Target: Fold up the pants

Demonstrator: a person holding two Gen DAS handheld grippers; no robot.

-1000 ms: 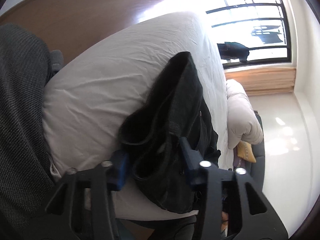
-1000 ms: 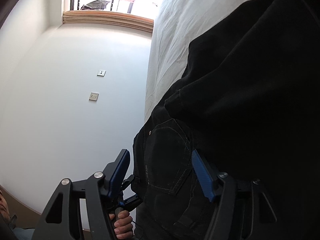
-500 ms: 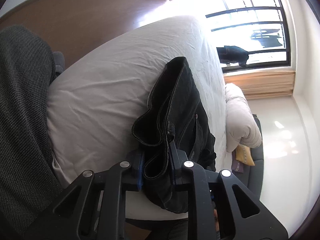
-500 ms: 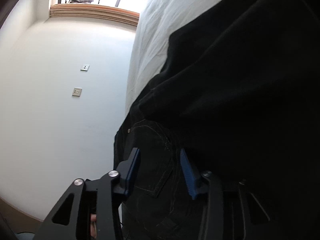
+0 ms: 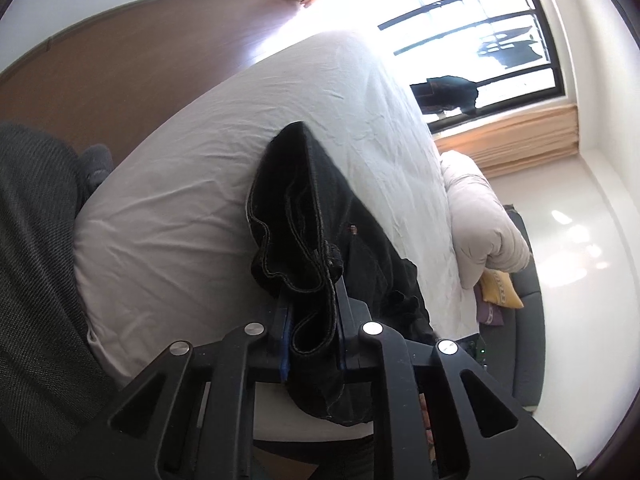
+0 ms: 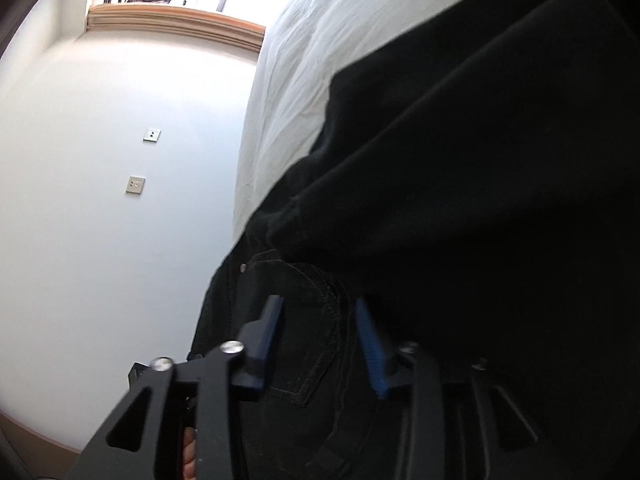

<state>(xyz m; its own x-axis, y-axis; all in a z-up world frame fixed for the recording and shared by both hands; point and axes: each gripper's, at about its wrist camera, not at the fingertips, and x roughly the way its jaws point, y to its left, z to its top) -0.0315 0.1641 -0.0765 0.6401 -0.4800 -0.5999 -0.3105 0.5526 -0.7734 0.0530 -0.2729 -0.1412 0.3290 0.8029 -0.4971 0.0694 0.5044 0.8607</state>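
Black denim pants point(image 5: 320, 216) lie on a white bed sheet point(image 5: 192, 208), running from the bed's near edge away toward the window. My left gripper point(image 5: 312, 312) is shut on a bunched hem edge of the pants at the bed's near edge. In the right wrist view the pants point(image 6: 480, 160) fill most of the frame, with a back pocket between the blue pads. My right gripper point(image 6: 320, 320) has its jaws drawn in around the pocket fabric with a gap left; the grip itself is not clear.
A rolled white duvet point(image 5: 480, 216) lies at the bed's far side, with a dark sofa and yellow cushion point(image 5: 500, 288) beyond. A barred window point(image 5: 480, 40) is behind. A white wall with sockets point(image 6: 136, 184) is left in the right wrist view.
Both grippers went from wide open to closing. The left one shut on the pants' hem fold. The right one's jaws narrowed around the pocket area.
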